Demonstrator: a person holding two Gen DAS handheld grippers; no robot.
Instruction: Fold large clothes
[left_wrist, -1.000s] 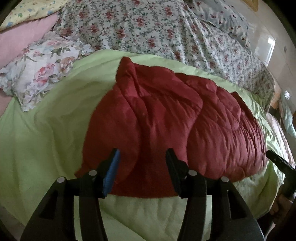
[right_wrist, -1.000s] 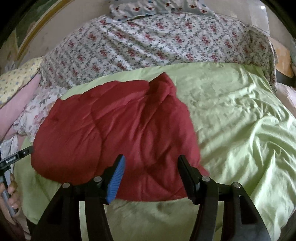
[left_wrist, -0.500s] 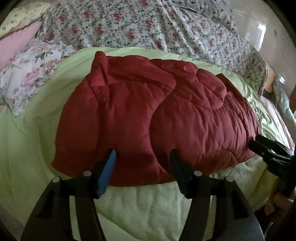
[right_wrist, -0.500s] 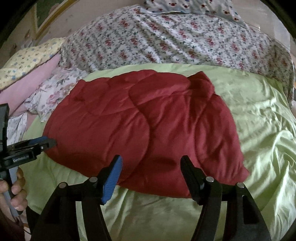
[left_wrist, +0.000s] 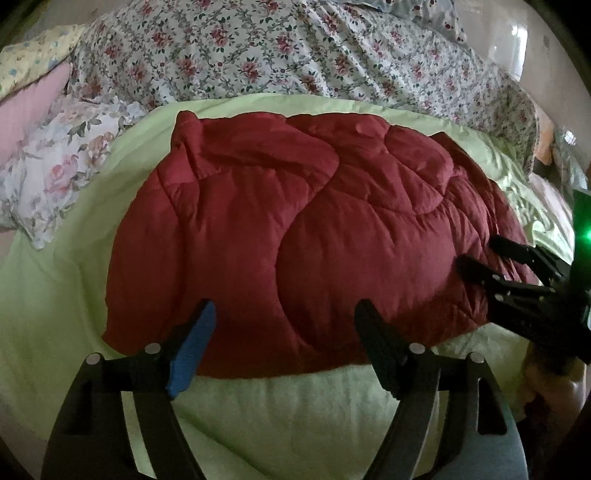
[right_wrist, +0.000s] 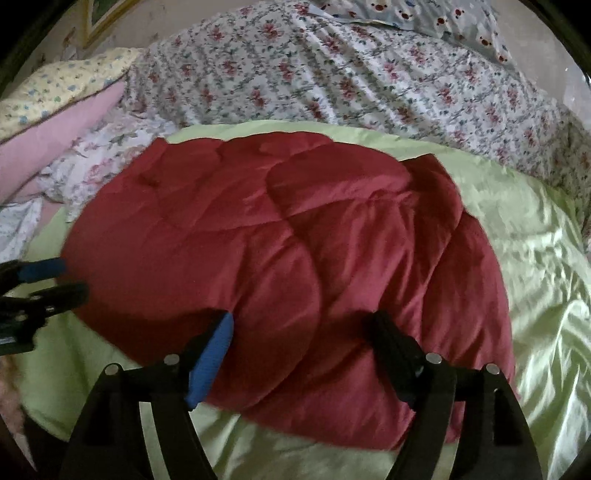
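Green bedsheet (left_wrist: 55, 295) bears folded red quilt (left_wrist: 295, 229); both grippers' fingers opening, empty.

Both wrist cameras look steeply down, close, from the bed's near edge, sharing the red quilt (left_wrist: 295, 236)

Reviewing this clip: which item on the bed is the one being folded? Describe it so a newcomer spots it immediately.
Start at the bed, draped in a light green sheet with a floral quilt bunched behind it. In the middle of the green sheet lies the dark red quilted comforter, puffy and already doubled over. It is the only plain, unpatterned red thing among flowered bedding and pillows.
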